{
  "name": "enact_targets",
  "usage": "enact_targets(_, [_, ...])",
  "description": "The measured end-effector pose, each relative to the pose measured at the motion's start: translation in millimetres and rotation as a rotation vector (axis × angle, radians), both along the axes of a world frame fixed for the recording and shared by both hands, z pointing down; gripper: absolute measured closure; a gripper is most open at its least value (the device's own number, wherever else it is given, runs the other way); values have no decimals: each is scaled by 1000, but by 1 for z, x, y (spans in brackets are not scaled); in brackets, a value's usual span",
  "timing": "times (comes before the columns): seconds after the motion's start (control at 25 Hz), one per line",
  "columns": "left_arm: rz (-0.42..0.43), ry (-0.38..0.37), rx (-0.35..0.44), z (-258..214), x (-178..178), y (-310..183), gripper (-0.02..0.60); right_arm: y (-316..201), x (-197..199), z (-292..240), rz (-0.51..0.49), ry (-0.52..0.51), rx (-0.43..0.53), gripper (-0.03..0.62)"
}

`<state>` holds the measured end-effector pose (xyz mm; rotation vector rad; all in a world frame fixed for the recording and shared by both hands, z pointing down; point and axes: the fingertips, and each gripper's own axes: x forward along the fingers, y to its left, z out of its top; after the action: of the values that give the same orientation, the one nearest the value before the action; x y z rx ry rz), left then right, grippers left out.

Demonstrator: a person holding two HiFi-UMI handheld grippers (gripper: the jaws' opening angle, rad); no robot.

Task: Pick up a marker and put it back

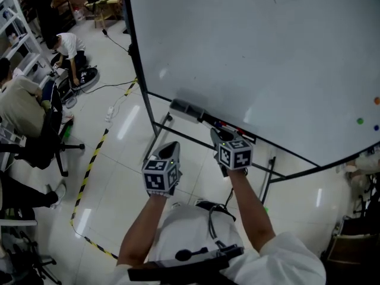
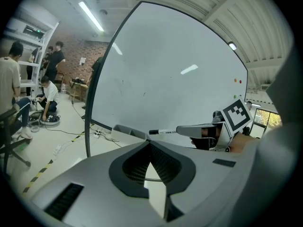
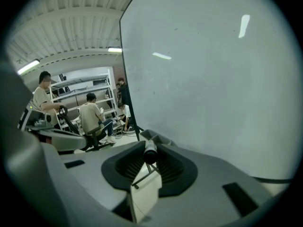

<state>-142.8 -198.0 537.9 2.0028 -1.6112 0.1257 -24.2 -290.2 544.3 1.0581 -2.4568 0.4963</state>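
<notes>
A large whiteboard (image 1: pixel 249 52) stands in front of me, with a ledge (image 1: pixel 189 110) along its lower edge. My right gripper (image 1: pixel 218 135) is shut on a marker (image 2: pixel 163 132) just below that ledge. The marker's black cap sticks out sideways past the jaw tips. In the right gripper view the marker (image 3: pixel 150 151) shows end-on between the jaws. More markers (image 1: pixel 230 127) lie on the ledge beside the right gripper. My left gripper (image 1: pixel 171 149) hangs lower and to the left, away from the board. Its jaws (image 2: pixel 150 144) meet at the tips with nothing between them.
The board's black frame legs (image 1: pixel 155 123) reach down to a glossy tiled floor. Yellow-black tape (image 1: pixel 89 165) and cables run across the floor at left. People sit there by an office chair (image 1: pixel 44 141) and shelves (image 1: pixel 18 34). Small magnets (image 1: pixel 360 121) dot the board's right side.
</notes>
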Motion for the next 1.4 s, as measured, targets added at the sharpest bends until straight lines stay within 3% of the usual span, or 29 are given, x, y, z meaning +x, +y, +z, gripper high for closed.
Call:
enact_targets(0.52, [-36, 3, -23, 6, -12, -26, 581, -66, -41, 39, -29, 65, -45, 505])
enact_targets(0.72, [-50, 7, -46, 13, -13, -25, 581, -74, -49, 44, -29, 108, -62, 505])
enact_targets(1.4, [-66, 3, -104, 34, -15, -6, 581, -83, -63, 94, -31, 89, -101, 488])
